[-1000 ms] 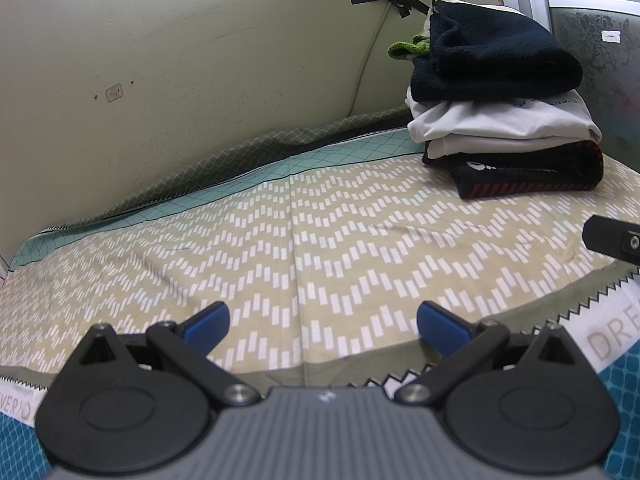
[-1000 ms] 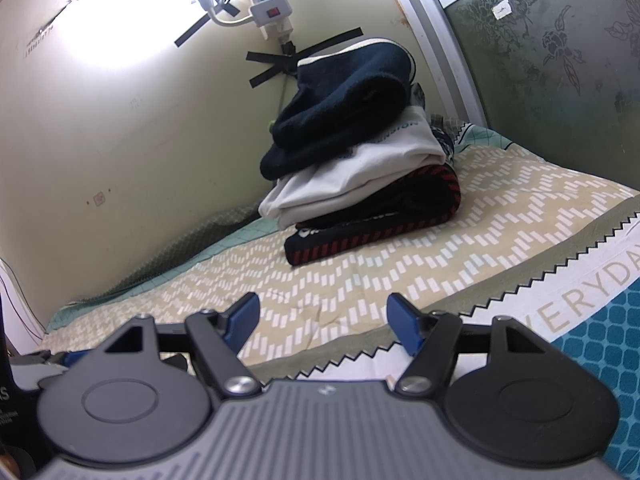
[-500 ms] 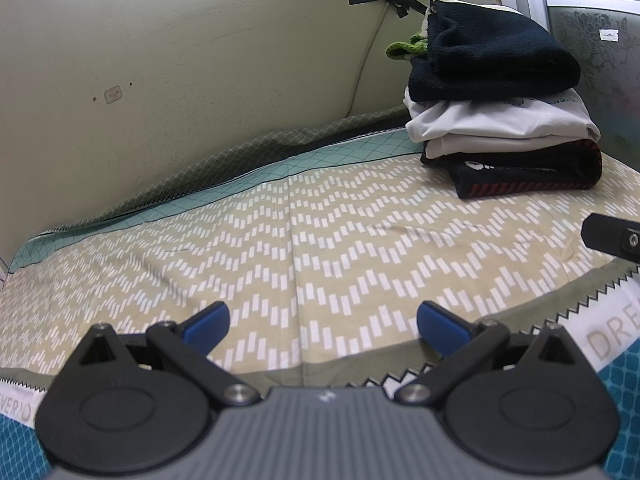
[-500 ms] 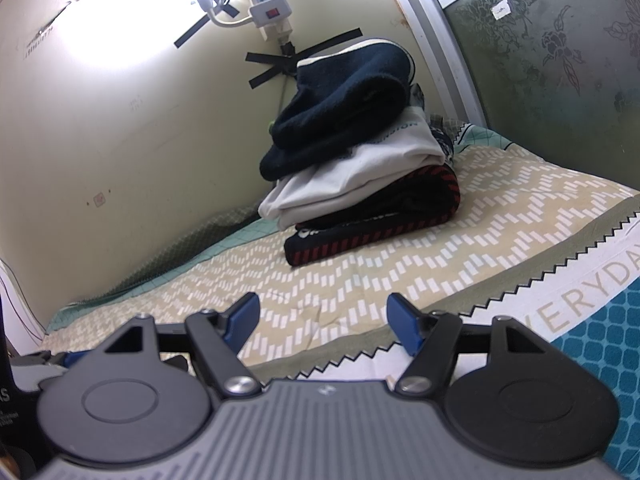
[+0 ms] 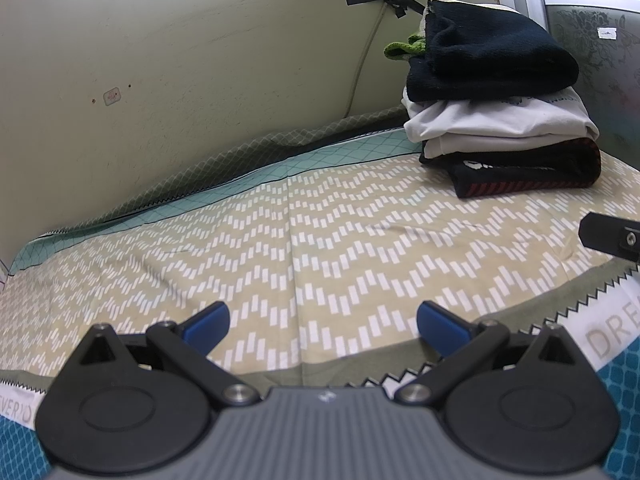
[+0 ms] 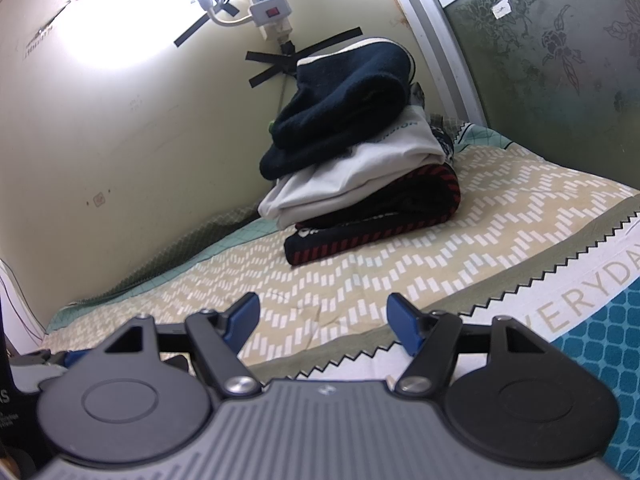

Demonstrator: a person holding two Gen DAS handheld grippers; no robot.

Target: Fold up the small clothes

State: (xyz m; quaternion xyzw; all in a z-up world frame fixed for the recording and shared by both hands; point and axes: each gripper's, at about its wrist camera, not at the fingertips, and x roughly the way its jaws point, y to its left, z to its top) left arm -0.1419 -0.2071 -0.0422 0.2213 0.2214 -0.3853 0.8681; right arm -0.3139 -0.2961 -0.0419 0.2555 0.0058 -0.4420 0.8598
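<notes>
Left wrist view: your left gripper (image 5: pixel 320 322) hangs over the zigzag bedsheet (image 5: pixel 320 240), jaws wide apart with nothing between them. The stack of folded clothes (image 5: pixel 500 112) sits by the wall, its long axis running alongside it. Your right gripper (image 6: pixel 322 318) also stands spread and empty, pointing toward that stack.

A patterned bedsheet (image 5: pixel 320 240) bears folded clothes (image 5: pixel 500 112) stacked near the wall.

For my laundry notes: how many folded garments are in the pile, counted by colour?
Dark navy: 1
White: 1
Black with red stripes: 1
Total: 3 in the stack; a green item shows behind it, mostly hidden.
</notes>
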